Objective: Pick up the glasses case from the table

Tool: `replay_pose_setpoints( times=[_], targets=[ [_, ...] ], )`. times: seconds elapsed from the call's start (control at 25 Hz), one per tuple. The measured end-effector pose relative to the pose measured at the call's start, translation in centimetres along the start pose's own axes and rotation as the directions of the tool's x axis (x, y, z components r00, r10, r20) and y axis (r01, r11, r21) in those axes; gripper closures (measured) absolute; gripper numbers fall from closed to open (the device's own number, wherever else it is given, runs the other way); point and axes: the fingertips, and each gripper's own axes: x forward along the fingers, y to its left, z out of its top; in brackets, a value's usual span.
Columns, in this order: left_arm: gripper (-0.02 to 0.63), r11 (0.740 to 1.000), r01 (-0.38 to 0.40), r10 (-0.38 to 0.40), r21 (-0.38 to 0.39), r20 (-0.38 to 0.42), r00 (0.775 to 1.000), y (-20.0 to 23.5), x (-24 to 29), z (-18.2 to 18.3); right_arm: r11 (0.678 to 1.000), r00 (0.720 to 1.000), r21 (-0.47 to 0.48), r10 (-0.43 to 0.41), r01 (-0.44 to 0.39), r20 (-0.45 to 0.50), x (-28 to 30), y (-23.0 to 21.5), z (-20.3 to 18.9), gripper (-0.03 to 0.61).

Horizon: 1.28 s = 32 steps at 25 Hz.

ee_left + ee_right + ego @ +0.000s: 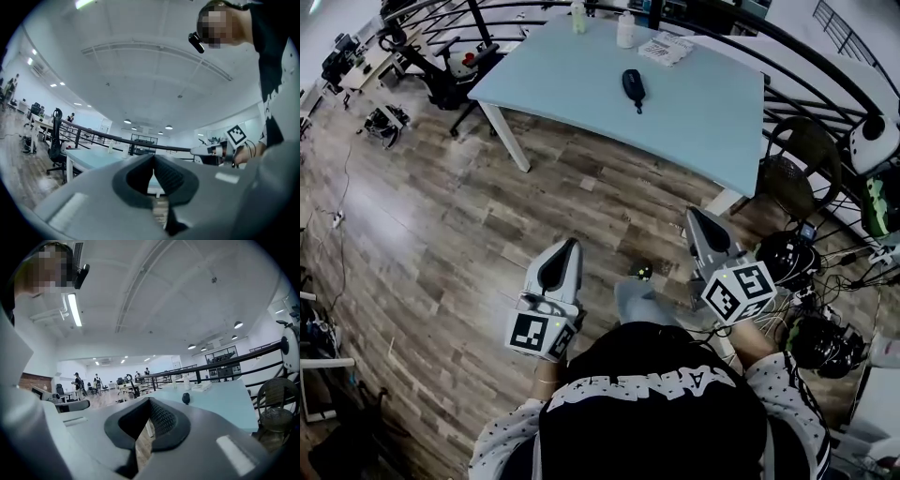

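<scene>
Left gripper (571, 243) and right gripper (693, 213), held level before the person, jaws clenched together and empty, above wood floor (441, 225); beyond, pale blue table (712, 112), dark glasses case (633, 86) mid-surface toward its far edge; black railing (797, 52) behind.

Wood-plank floor (487, 216), grey-brown. One white bottle (578, 17) and a squatter white bottle (625, 30), both upright near the far edge of the table (694, 112). Flat white printed packet (666, 49) just beside the squatter one. Black curved railing (825, 70) behind the table. Black office chair (450, 80) at its left end, round wire-mesh chair (797, 169) at its right. Tangle of black cables (825, 328) on the floor, right.
</scene>
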Motion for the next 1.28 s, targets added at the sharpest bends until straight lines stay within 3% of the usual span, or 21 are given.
replay_pose_setpoints(
  times=[0.44, 1.0, 1.28],
  targets=[
    [0.614, 0.995, -0.067, 0.070, 0.070, -0.034, 0.997, 4.6, 6.3, 1.0, 0.998, 1.000, 0.064, 0.017, -0.018, 0.024, 8.1, -5.5, 0.3, 0.572],
    [0.614, 0.994, -0.022, 0.030, 0.106, -0.082, 0.996, 7.7, 20.6, 1.7, 0.992, 1.000, 0.124, -0.019, 0.017, 0.019, 17.9, -15.8, 2.0, 0.572],
    [0.614, 0.991, -0.008, 0.017, 0.131, -0.068, 0.998, 9.6, 27.3, 1.9, 0.991, 0.999, 0.130, -0.031, 0.028, 0.020, 22.5, -20.6, 2.7, 0.572]
  ],
)
